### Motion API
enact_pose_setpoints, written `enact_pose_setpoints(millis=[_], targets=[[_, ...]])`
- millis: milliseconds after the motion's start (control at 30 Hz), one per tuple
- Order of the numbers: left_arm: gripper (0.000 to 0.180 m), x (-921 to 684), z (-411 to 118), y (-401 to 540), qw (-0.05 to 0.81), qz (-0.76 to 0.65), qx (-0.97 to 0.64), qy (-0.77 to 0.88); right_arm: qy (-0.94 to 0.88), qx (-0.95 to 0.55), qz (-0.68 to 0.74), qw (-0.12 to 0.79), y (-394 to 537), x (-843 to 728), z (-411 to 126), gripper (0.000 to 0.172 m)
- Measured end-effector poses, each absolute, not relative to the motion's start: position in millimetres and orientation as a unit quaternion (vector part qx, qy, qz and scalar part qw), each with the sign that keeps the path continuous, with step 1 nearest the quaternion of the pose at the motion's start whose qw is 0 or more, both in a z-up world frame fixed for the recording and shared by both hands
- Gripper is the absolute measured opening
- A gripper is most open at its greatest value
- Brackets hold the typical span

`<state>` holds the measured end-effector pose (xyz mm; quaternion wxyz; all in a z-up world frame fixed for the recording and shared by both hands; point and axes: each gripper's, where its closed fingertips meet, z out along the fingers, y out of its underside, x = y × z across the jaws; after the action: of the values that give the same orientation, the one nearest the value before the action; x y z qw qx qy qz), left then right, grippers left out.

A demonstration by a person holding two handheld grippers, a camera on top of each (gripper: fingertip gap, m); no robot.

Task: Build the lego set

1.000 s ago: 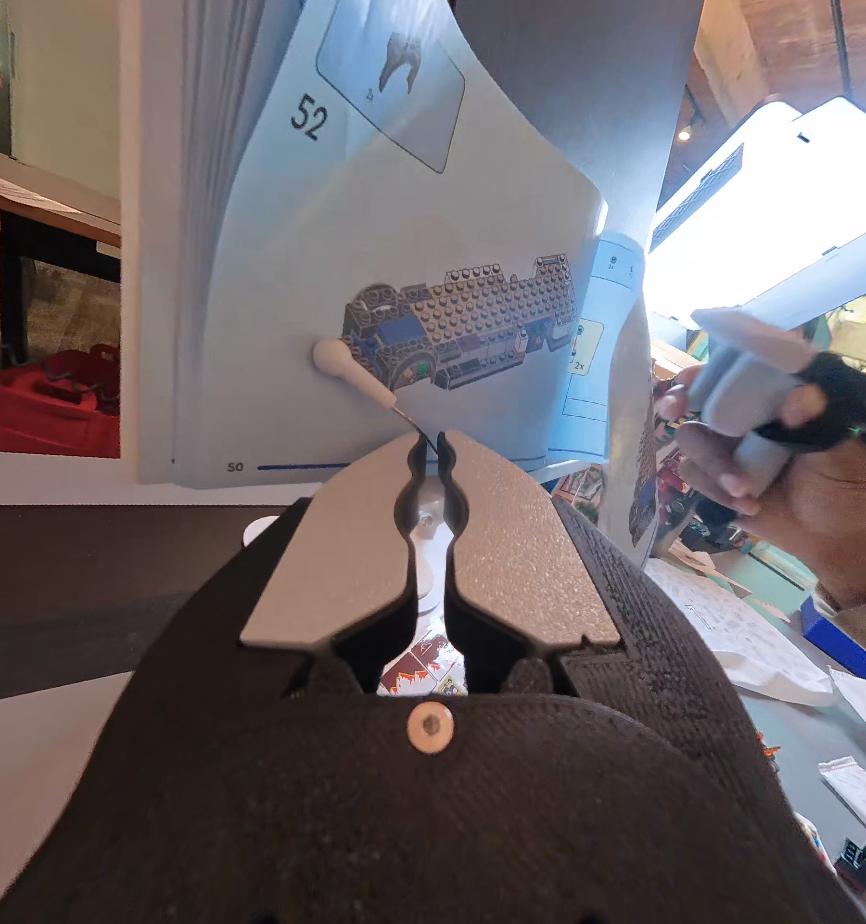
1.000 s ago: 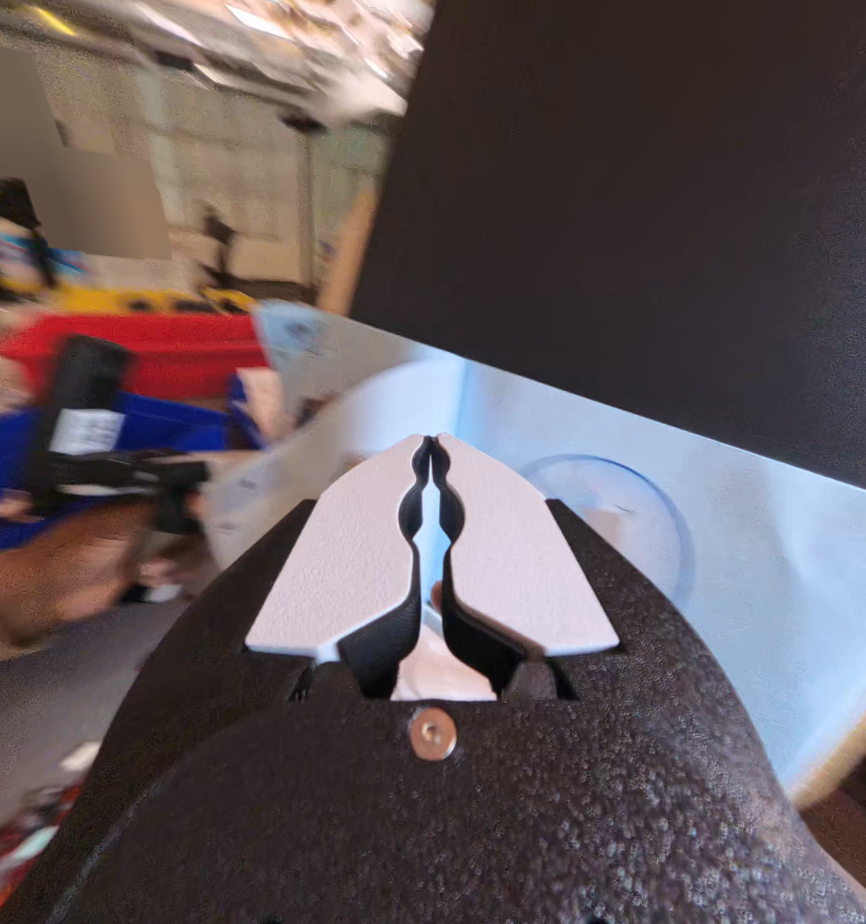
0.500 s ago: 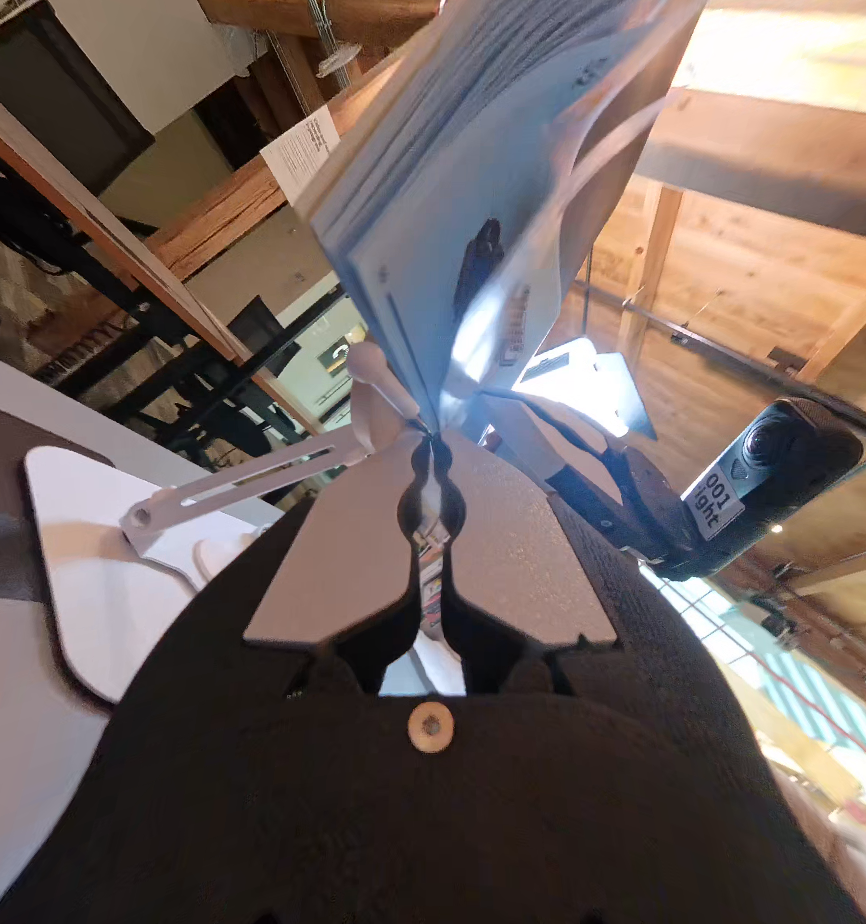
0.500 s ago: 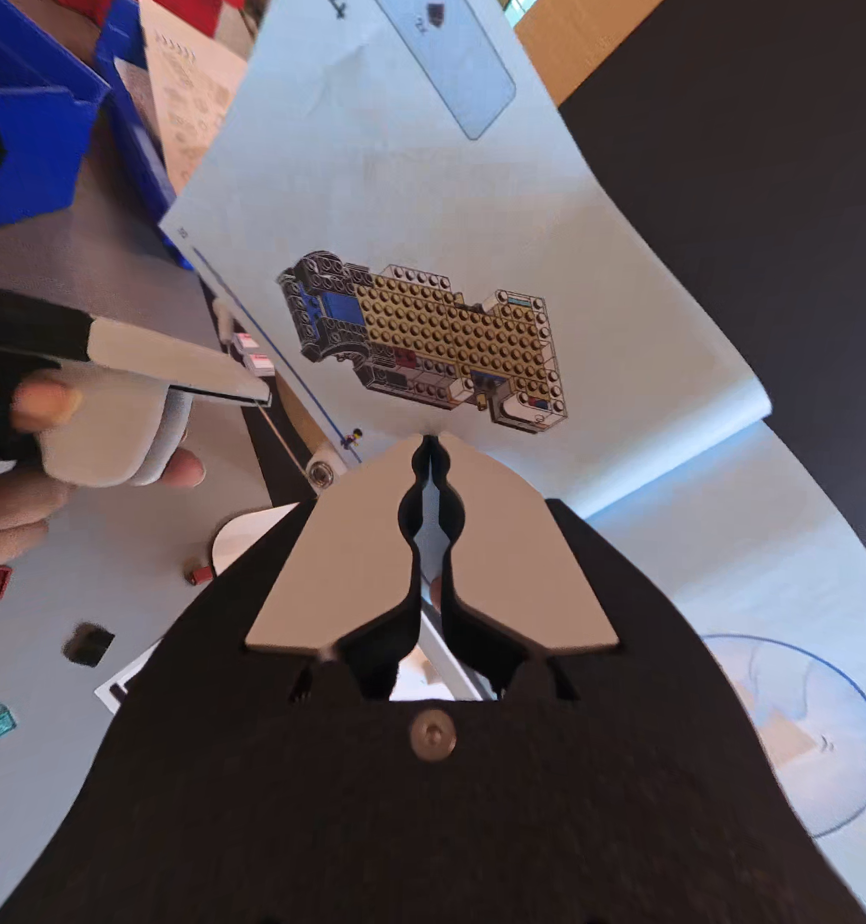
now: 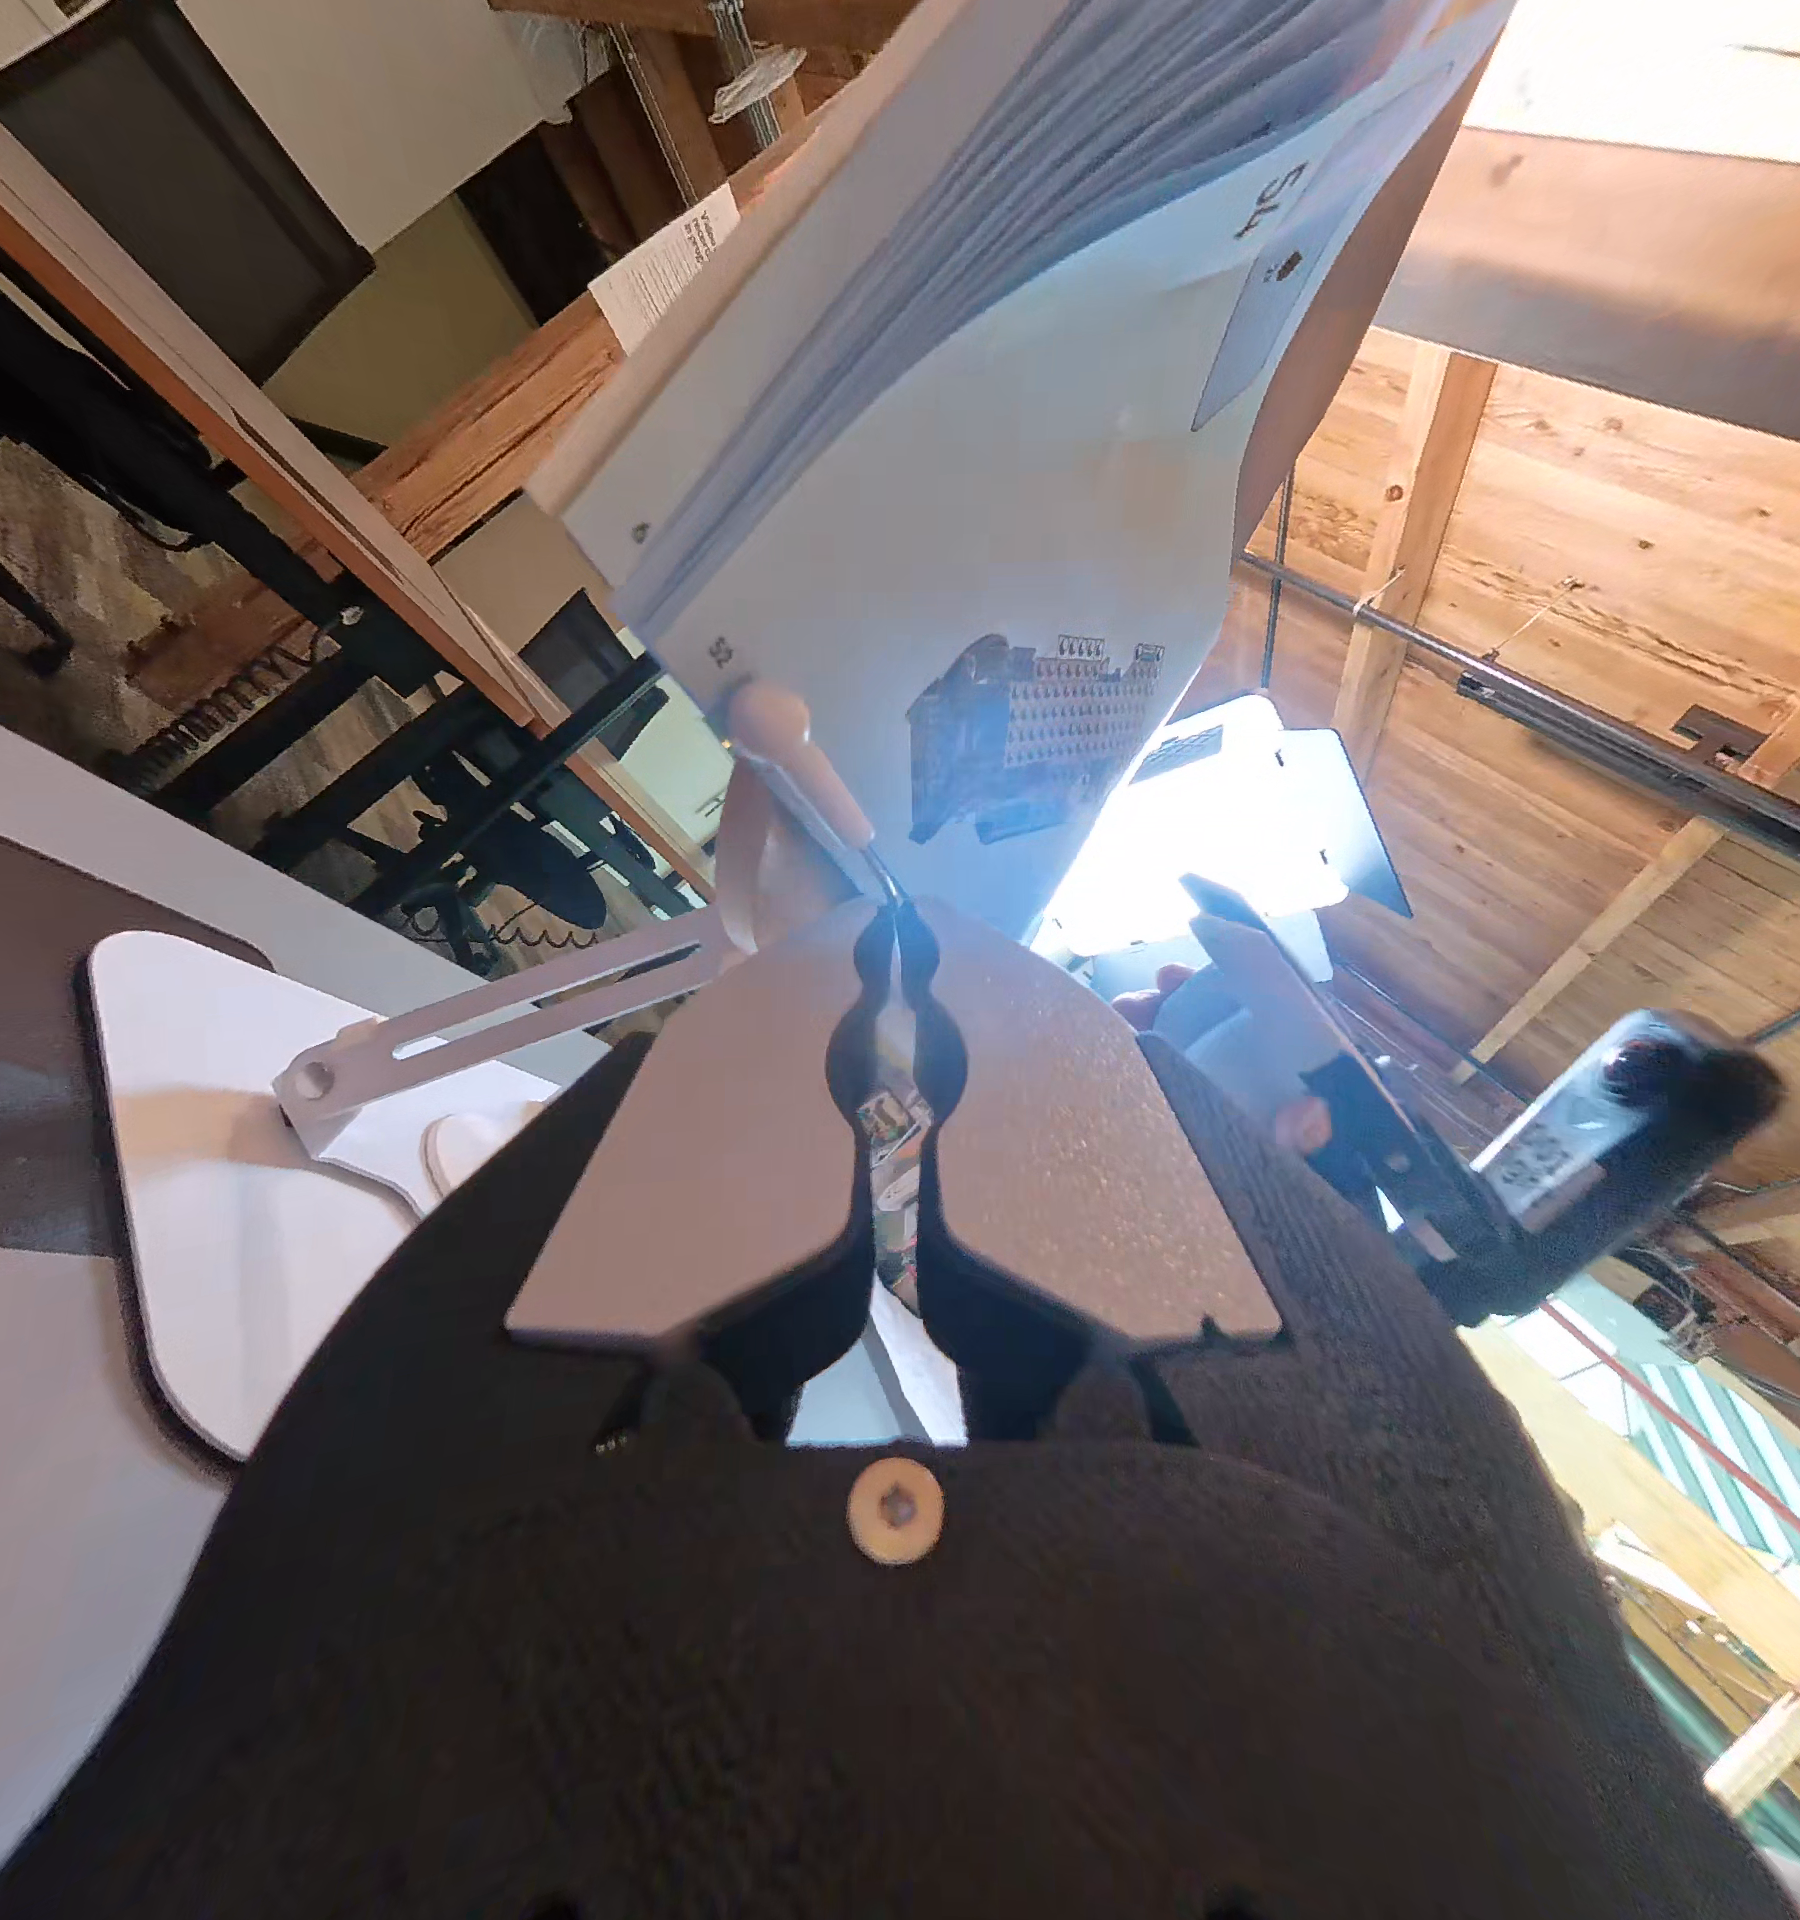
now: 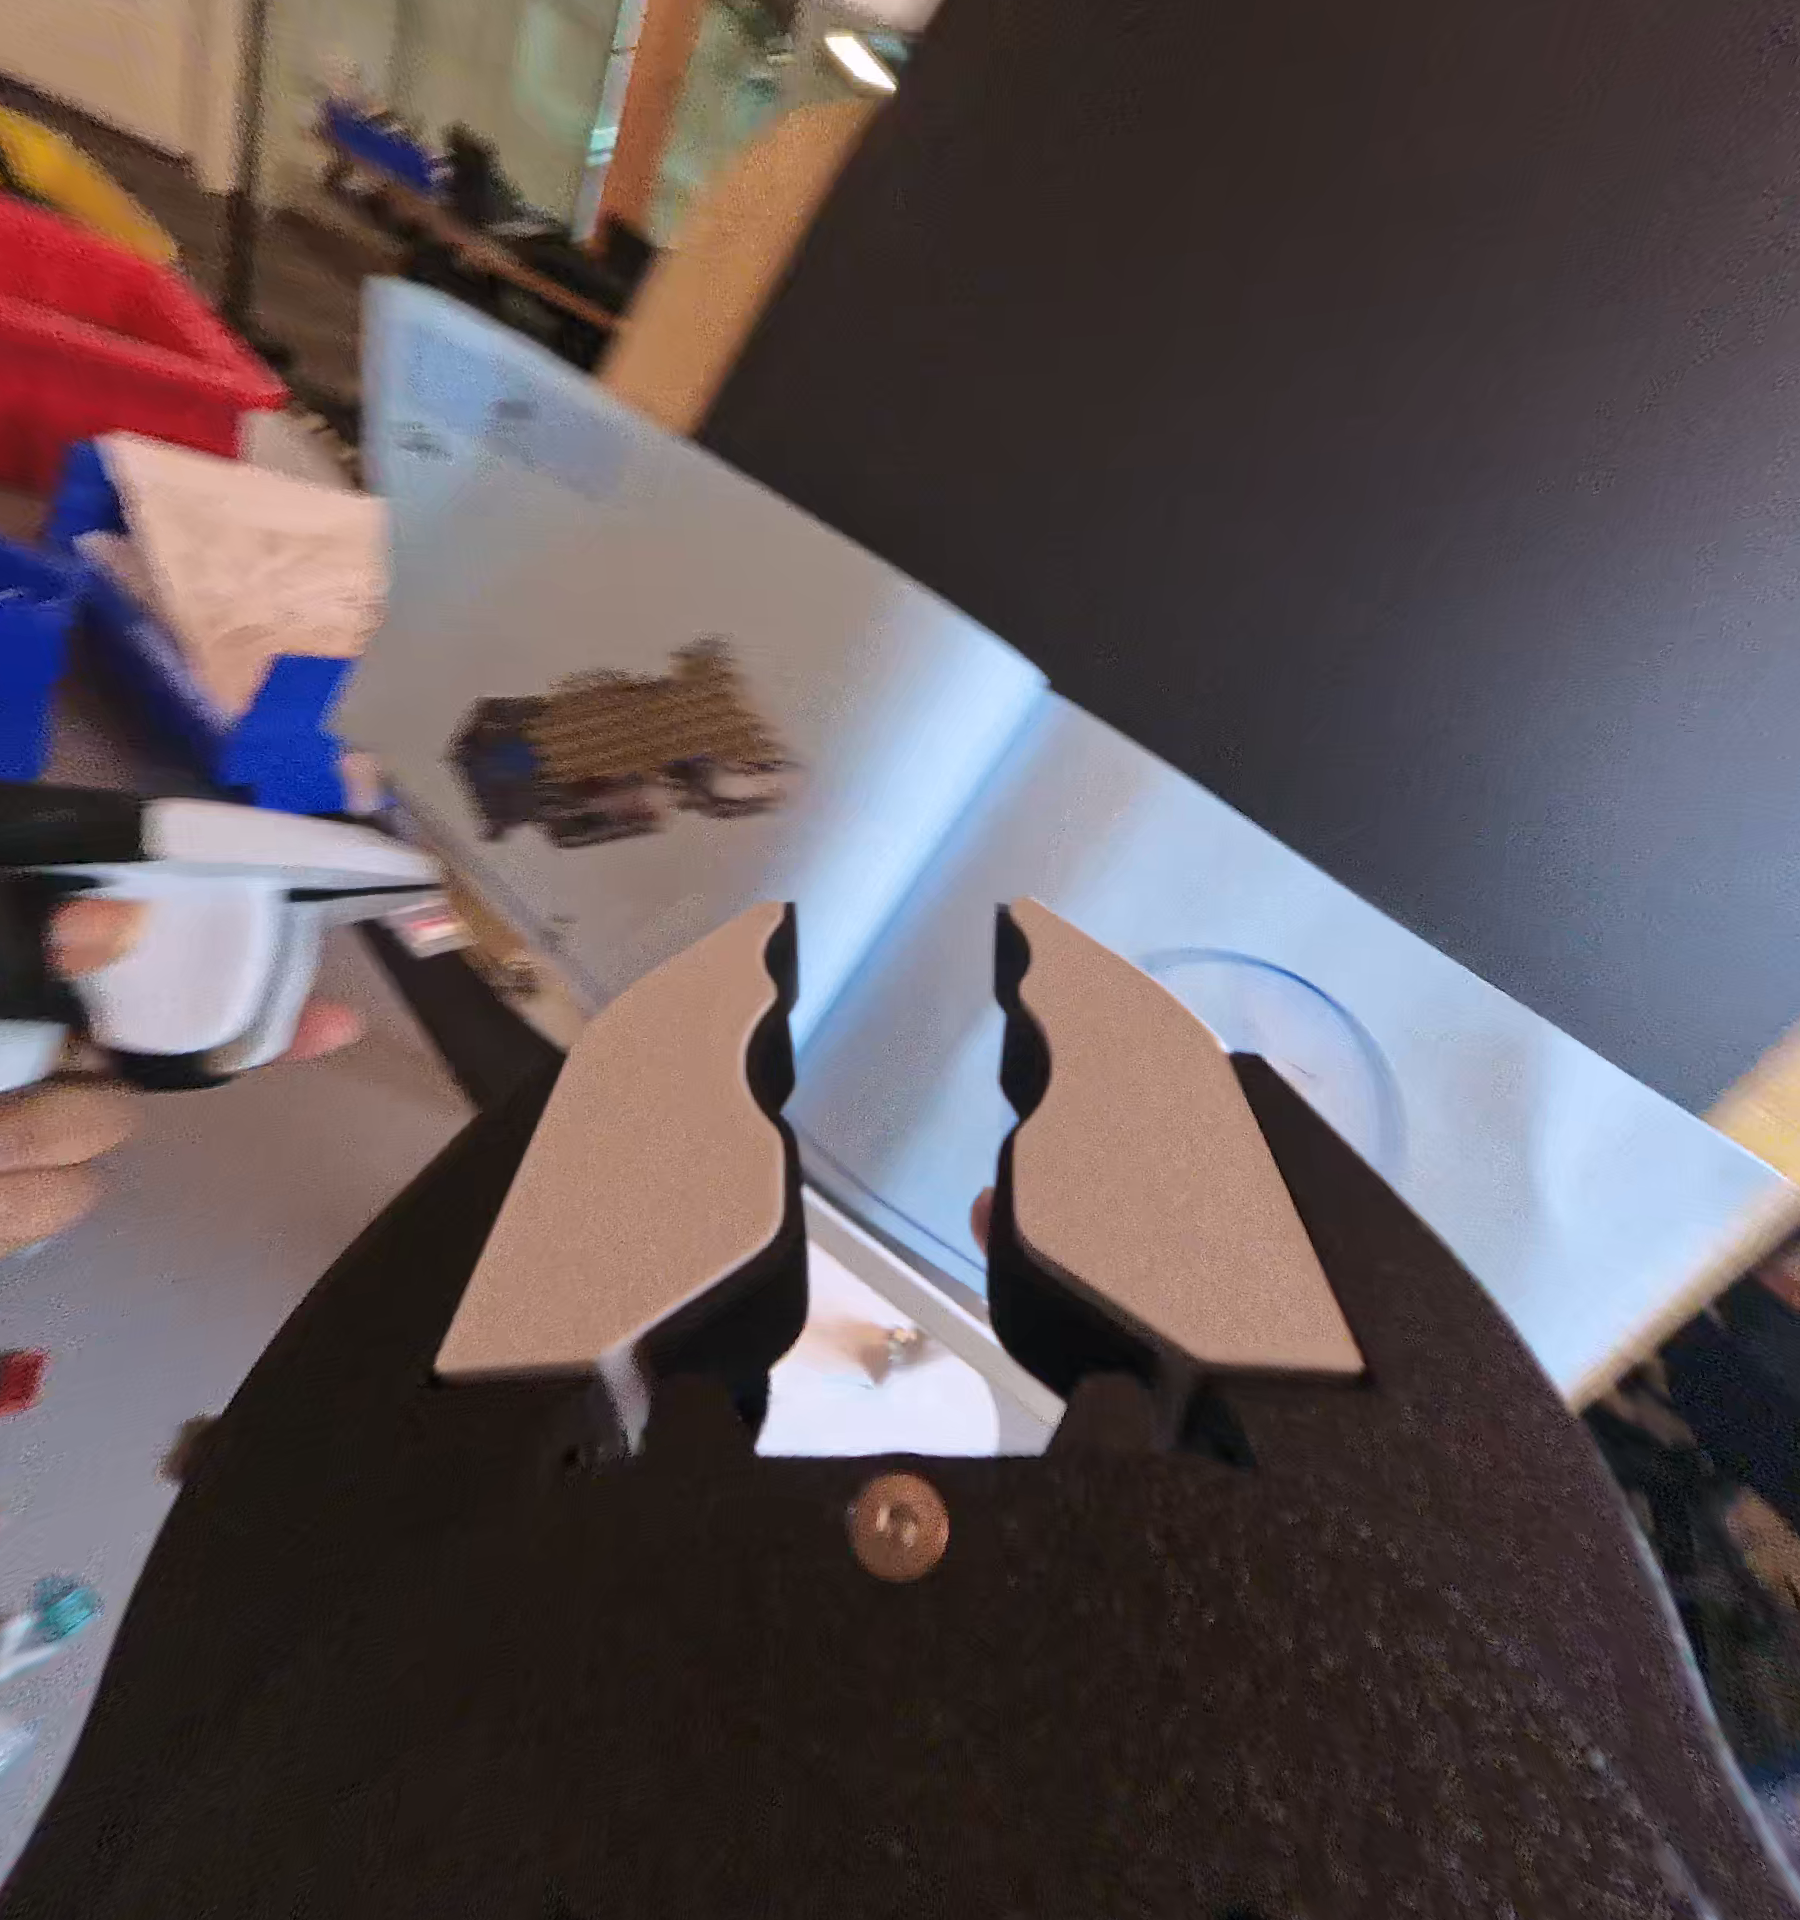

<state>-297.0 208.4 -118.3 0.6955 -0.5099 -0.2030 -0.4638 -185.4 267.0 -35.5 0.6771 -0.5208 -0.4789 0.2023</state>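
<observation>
— Ahead of the left gripper (image 5: 894,914)?
— Pale blue booklet page (image 5: 937,540), studded grey-blue model printed on it
— Left of the right gripper (image 6: 894,914)?
— Blue bins (image 6: 2,665), red bin (image 6: 54,343)

Black textured gripper bodies (image 6: 896,1714); flat grey fingers (image 5: 730,1143); one brass-coloured screw (image 5: 896,1536)

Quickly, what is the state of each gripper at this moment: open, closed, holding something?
Left gripper: closed on the lower edge of the instruction booklet page.
Right gripper: open, holding nothing, over the open booklet.
</observation>
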Motion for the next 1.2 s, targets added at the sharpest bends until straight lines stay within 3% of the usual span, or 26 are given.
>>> enact_pose_setpoints(millis=[133, 267, 567, 733, 900, 967, 1033, 1100, 1200], targets=[[0.001, -297.1, -117.5, 208.4, 0.696, -0.461, -0.511, -0.206, -0.384, -0.606, 0.152, 0.679, 350.0, -127.3, -42.6, 0.086], [0.001, -296.9, -117.0, 208.7, 0.697, -0.457, -0.514, -0.203, -0.385, -0.632, 0.146, 0.657, 374.5, -126.6, -62.4, 0.091], [0.001, -295.7, -115.2, 208.6, 0.699, -0.449, -0.523, -0.192, -0.421, -0.59, 0.164, 0.669, 339.8, -143.7, -64.0, 0.017], [0.001, -295.7, -114.8, 209.2, 0.699, -0.448, -0.525, -0.187, -0.52, -0.527, 0.274, 0.614, 265.7, -161.0, -65.1, 0.021], [0.001, -295.7, -113.8, 209.5, 0.699, -0.446, -0.526, -0.187, -0.663, -0.425, 0.5, 0.362, 154.0, -156.8, -83.6, 0.026], [0.001, -295.6, -113.9, 209.6, 0.699, -0.446, -0.527, -0.186, -0.63, -0.408, 0.572, 0.331, 152.7, -146.8, -63.9, 0.026], [0.001, -295.6, -113.8, 209.7, 0.699, -0.447, -0.526, -0.186, -0.545, -0.44, 0.579, 0.418, 200.1, -149.1, -40.3, 0.02], [0.001, -295.5, -114.0, 209.6, 0.699, -0.447, -0.526, -0.187, -0.467, -0.507, 0.491, 0.533, 266.2, -149.1, -34.4, 0.007], [0.001, -295.4, -114.0, 209.8, 0.699, -0.448, -0.524, -0.187, -0.502, -0.538, 0.346, 0.583, 299.8, -159.0, -55.1, 0.0]])
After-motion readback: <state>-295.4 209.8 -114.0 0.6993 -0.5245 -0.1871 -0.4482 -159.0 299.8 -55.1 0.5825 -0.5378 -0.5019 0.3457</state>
